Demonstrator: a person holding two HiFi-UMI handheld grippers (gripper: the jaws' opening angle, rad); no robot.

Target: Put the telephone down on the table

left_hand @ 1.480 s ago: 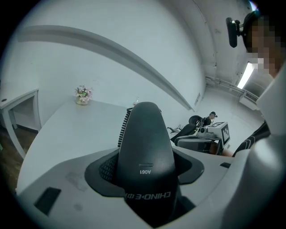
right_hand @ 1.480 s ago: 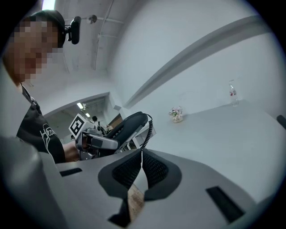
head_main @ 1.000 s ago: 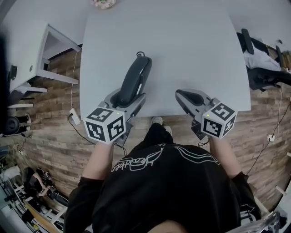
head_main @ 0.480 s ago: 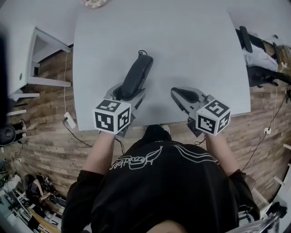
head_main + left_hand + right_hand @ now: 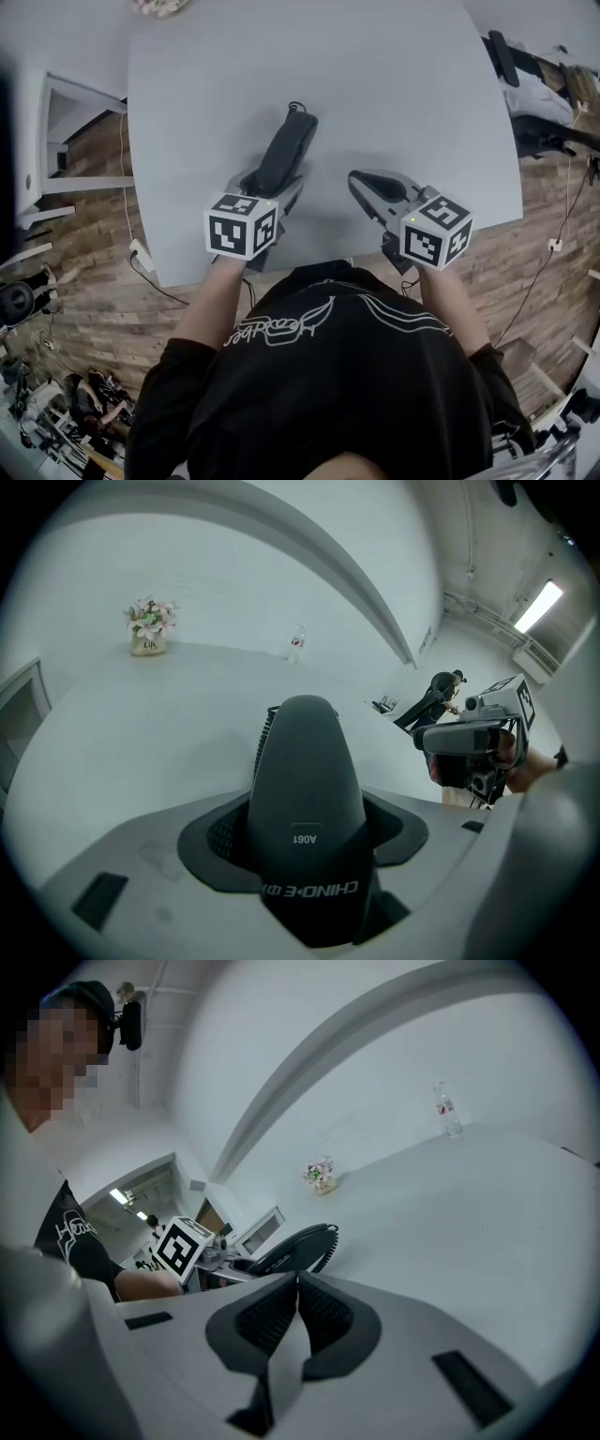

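Observation:
A black telephone handset (image 5: 284, 150) with a coiled cord at its far end points away from me over the grey table (image 5: 394, 84). My left gripper (image 5: 266, 182) is shut on its near end. In the left gripper view the handset (image 5: 303, 789) fills the space between the jaws. I cannot tell whether it touches the table. My right gripper (image 5: 367, 185) hovers to the right of it, shut with nothing between its pads (image 5: 298, 1312). From the right gripper view the handset (image 5: 292, 1249) shows at the left.
A small pot of flowers (image 5: 147, 630) and a clear bottle (image 5: 295, 643) stand at the table's far edge. A white shelf unit (image 5: 66, 141) stands left of the table, and a dark chair (image 5: 530, 122) to its right. A person (image 5: 66, 1147) shows at the left of the right gripper view.
Both grippers have moved a little forward over the table, the left one carrying the handset with it. The jaws have kept their states.

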